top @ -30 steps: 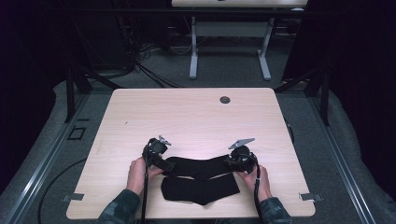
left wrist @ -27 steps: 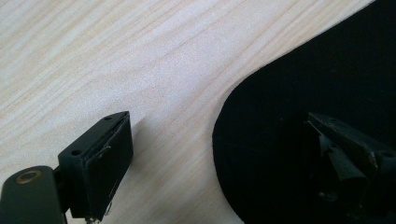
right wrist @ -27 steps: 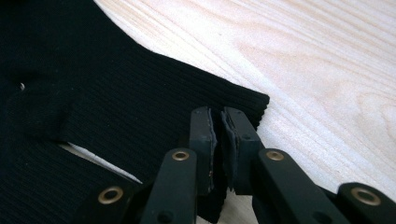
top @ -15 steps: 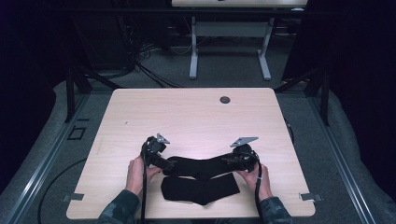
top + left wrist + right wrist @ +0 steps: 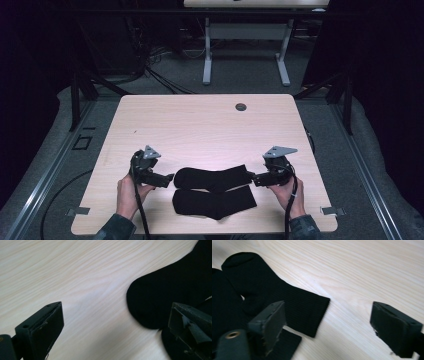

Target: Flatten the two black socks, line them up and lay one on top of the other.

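- Two black socks lie flat on the pale wooden desk, near its six o'clock edge in the high view.
- The upper sock runs from nine to three o'clock, its rounded toe toward the left tongs and its cuff toward the right tongs.
- The lower sock lies just at six o'clock of the upper one, the two touching along their long sides.
- The left tongs sit at nine o'clock of the upper sock's toe, just clear of it, held in the person's left hand.
- Their jaws stand wide apart with only bare desk between them; they have just been opening. In the left gripper view the toe lies at about two o'clock, beside the right-hand jaw.
- The right tongs sit at three o'clock of the upper sock's cuff, held in the person's right hand.
- Their jaws are also spread wide and have just been opening, with nothing pinched; in the right gripper view the cuff's edge lies on the desk between the jaws, nearer the left-hand one.
- A small dark round grommet sits in the desk toward twelve o'clock, well apart from the socks.
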`<state>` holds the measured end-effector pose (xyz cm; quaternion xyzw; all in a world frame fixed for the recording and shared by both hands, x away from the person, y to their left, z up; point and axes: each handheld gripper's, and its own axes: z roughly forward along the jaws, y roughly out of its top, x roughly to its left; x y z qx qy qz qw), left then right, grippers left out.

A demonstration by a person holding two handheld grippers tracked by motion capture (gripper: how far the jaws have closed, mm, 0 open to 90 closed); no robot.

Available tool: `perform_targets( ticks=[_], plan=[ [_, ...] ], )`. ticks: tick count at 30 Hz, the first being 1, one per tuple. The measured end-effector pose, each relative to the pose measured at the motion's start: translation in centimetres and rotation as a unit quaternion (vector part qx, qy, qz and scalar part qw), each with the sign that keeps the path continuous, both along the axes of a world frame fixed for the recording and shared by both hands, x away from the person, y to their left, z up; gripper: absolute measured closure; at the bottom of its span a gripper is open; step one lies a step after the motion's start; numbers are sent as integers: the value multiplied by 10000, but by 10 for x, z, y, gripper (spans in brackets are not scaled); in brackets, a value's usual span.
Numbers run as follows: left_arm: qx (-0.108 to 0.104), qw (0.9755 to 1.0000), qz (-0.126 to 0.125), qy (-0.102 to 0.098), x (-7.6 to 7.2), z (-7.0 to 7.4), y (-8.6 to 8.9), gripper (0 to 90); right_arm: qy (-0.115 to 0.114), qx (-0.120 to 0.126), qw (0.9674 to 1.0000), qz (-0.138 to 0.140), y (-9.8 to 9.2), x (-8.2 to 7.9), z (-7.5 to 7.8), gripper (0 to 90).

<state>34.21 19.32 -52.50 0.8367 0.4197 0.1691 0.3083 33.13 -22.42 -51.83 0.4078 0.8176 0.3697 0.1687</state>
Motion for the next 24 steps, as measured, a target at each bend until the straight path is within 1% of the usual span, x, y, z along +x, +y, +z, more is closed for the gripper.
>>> perform_targets(
  ticks=[1, 3, 5, 6, 7, 8, 11, 12, 14, 17, 18, 20, 21, 22, 23, 24],
  plan=[
    [-6, 10000, 48, -22, -3, -1, 3, 0, 0, 0, 10000, 0, 0, 0, 0, 94],
    [-34, 9998, 158, -65, -11, -3, 14, 0, 8, -70, 10000, -36, -9, -4, 1, 50],
    [-65, 9996, 256, -47, -18, -5, 24, 0, -19, -62, 9999, -137, -18, -8, 1, 21],
    [-80, 9995, 298, -49, -21, -7, 29, 0, -49, -29, 9996, -279, -26, -12, -1, 0],
    [-109, 9993, 364, -71, -25, -8, 35, 0, -49, -29, 9996, -279, -26, -12, -1, 0],
    [-150, 9989, 438, -91, -29, -11, 41, 0, -9, -86, 9995, -302, -31, -14, -1, 0],
    [-227, 9981, 570, -93, -38, -18, 55, 0, 17, -126, 9989, -456, -46, -19, -7, 0],
    [-257, 9975, 647, -93, -42, -22, 60, 0, 53, -168, 9987, -489, -52, -20, -9, 0],
    [-271, 9969, 726, -101, -45, -29, 66, 0, 39, -230, 9976, -648, -62, -24, -14, 0],
    [-282, 9957, 870, -114, -50, -40, 75, 0, 98, -296, 9961, -821, -78, -26, -28, 0],
    [-325, 9952, 914, -104, -51, -44, 78, 0, 135, -372, 9952, -899, -83, -27, -32, 0],
    [-319, 9944, 1002, -85, -51, -51, 81, 0, 168, -373, 9940, -1012, -95, -29, -43, 0],
    [-343, 9936, 1069, -88, -50, -58, 83, 0, 184, -397, 9934, -1062, -102, -31, -50, 0],
    [-343, 9936, 1069, -88, -50, -58, 83, 0, 184, -397, 9934, -1062, -102, -31, -50, 0],
    [-363, 9933, 1095, -86, -50, -60, 84, 0, 188, -407, 9930, -1093, -105, -31, -53, 0],
    [-373, 9930, 1119, -99, -49, -63, 84, 0, 209, -473, 9923, -1129, -108, -31, -56, 0]
  ],
)
